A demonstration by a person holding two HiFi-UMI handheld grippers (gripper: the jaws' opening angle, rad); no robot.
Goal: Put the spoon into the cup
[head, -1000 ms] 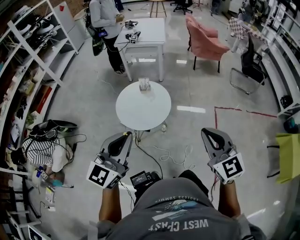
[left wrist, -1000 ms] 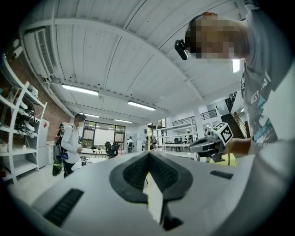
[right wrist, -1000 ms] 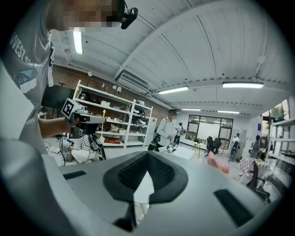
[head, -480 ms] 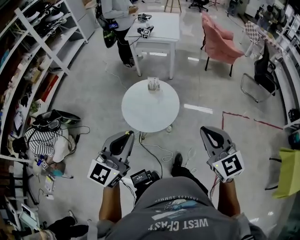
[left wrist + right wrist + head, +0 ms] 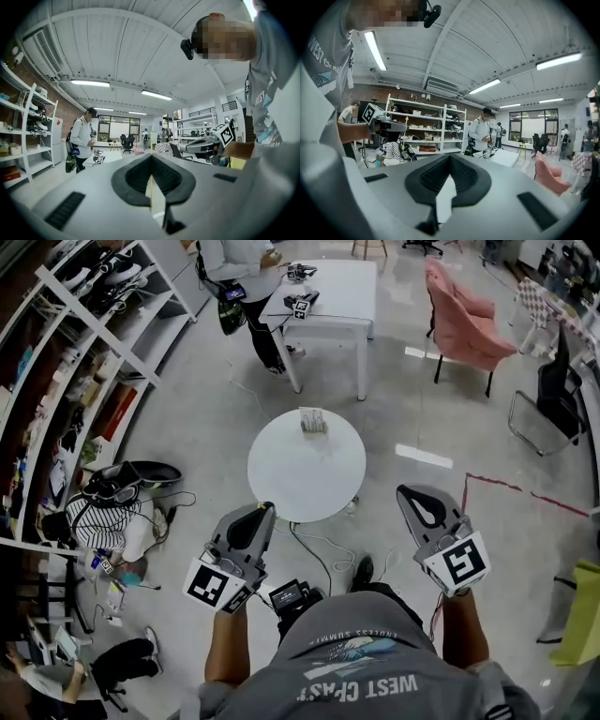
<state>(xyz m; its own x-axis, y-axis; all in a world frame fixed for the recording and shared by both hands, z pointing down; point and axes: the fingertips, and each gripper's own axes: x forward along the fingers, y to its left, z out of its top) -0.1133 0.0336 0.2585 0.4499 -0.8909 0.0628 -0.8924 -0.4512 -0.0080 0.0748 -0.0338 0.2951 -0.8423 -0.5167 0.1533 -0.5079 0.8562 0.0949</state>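
A round white table (image 5: 307,474) stands on the floor ahead of me. Near its far edge is a small pale object (image 5: 312,421), too small to tell whether it is the cup or the spoon. My left gripper (image 5: 257,513) is held low in front of my body, short of the table's near edge, its jaws shut with nothing between them (image 5: 150,161). At the same height to the right is my right gripper (image 5: 412,493), pointing forward beside the table and also shut on nothing (image 5: 449,161). Both gripper views point upward at the ceiling and room.
Beyond the round table are a white rectangular table (image 5: 330,289), a standing person (image 5: 240,266) and a pink armchair (image 5: 463,313). White shelving (image 5: 89,352) runs down the left, with bags (image 5: 117,512) below it. Cables (image 5: 323,545) trail under the table. Red tape (image 5: 525,488) marks the floor at right.
The view has moved forward: the round table is nearer and lower in the head view. Both grippers stay shut and in the same pose before me.
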